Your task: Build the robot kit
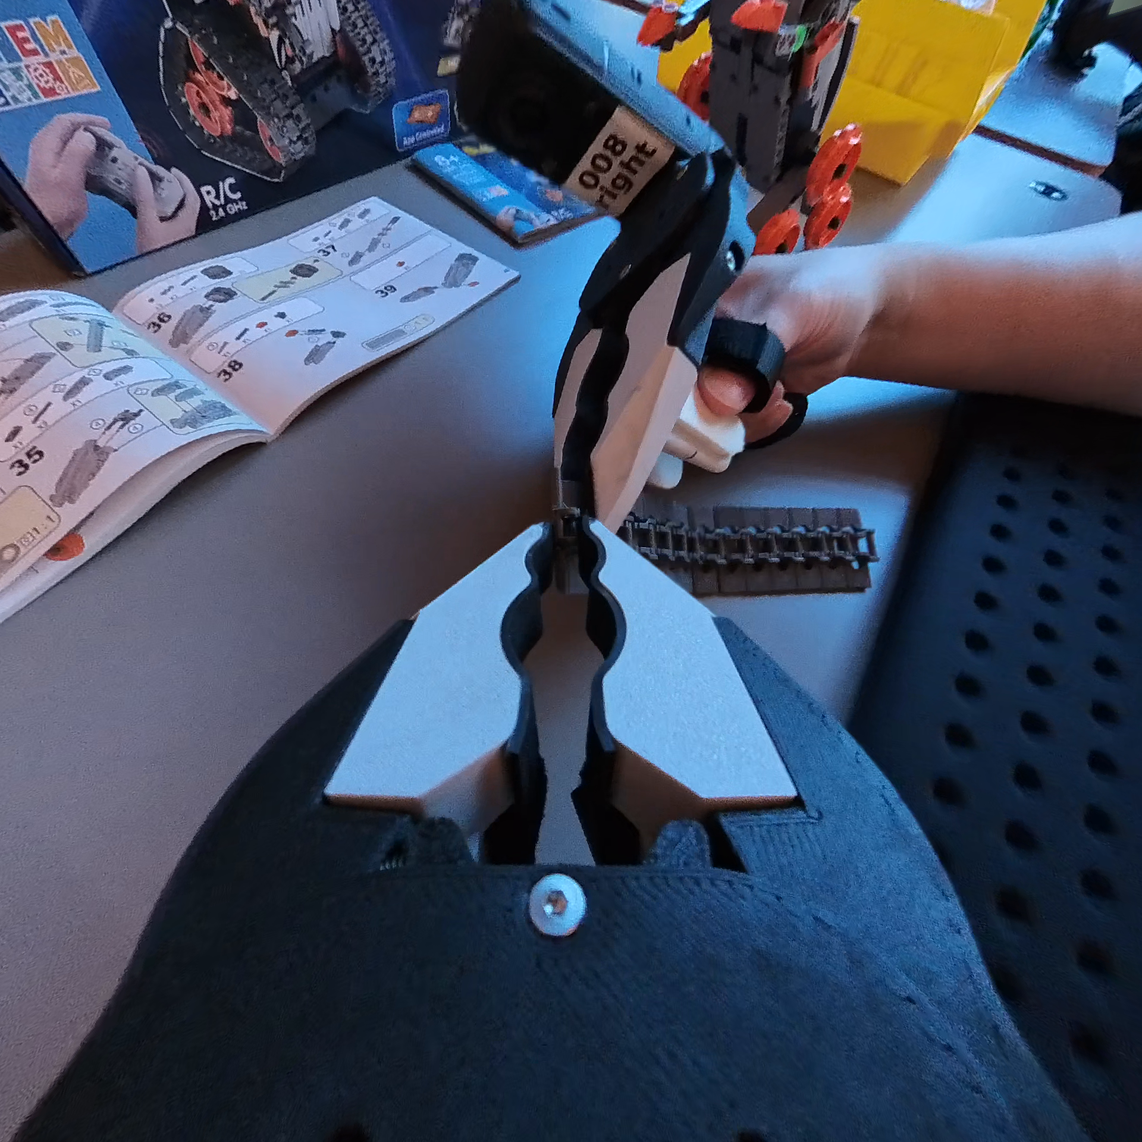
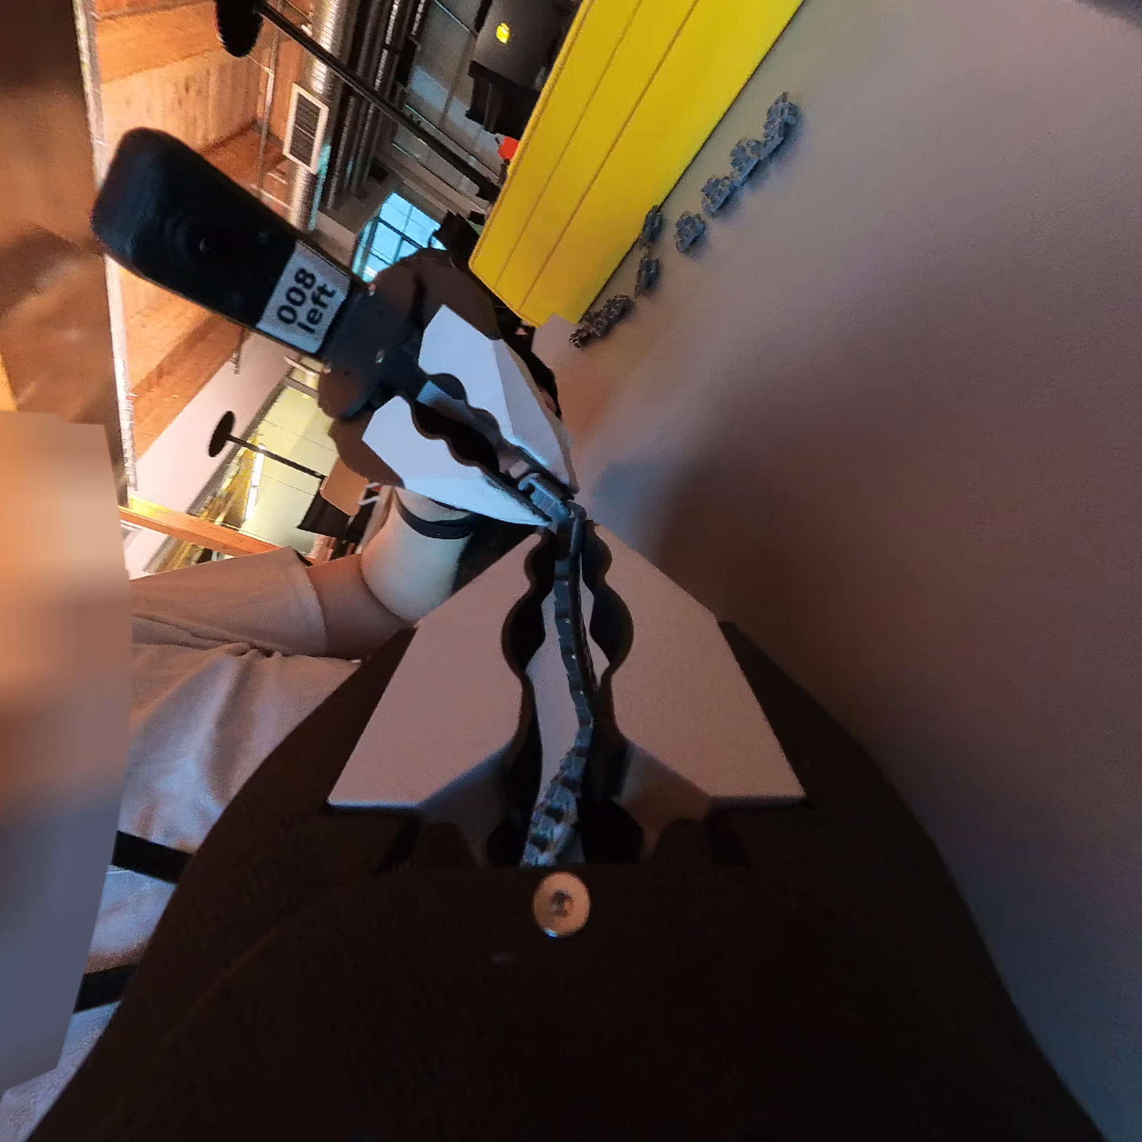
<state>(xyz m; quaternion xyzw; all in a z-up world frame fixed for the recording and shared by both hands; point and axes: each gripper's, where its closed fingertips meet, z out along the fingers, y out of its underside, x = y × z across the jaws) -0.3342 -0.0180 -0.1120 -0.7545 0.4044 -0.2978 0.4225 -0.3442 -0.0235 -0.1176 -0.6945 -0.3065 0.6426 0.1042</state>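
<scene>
In the left wrist view my left gripper [image 1: 565, 539] is shut on the end of a short dark grey track chain [image 1: 567, 559], just above the grey table [image 1: 371, 618]. My right gripper [image 1: 571, 491] comes down from above, held by a hand, and its tips meet the same chain. In the right wrist view my right gripper [image 2: 565, 542] is shut on the chain [image 2: 571, 649], which runs back between its fingers. The left gripper [image 2: 547, 497] pinches the chain's far end there. A longer track strip [image 1: 748, 550] lies flat on the table just right of both tips.
An open instruction booklet [image 1: 247, 346] lies at the left with an orange piece [image 1: 65, 547] on it. A toy box [image 1: 154, 123], a small booklet [image 1: 513, 191], a model with orange wheels [image 1: 803, 142] and a yellow bin [image 1: 914, 80] stand behind. A black perforated surface [image 1: 1019, 680] is at the right. Loose track links [image 2: 710, 204] lie near the bin. Left and right tips are no more than a few centimetres apart.
</scene>
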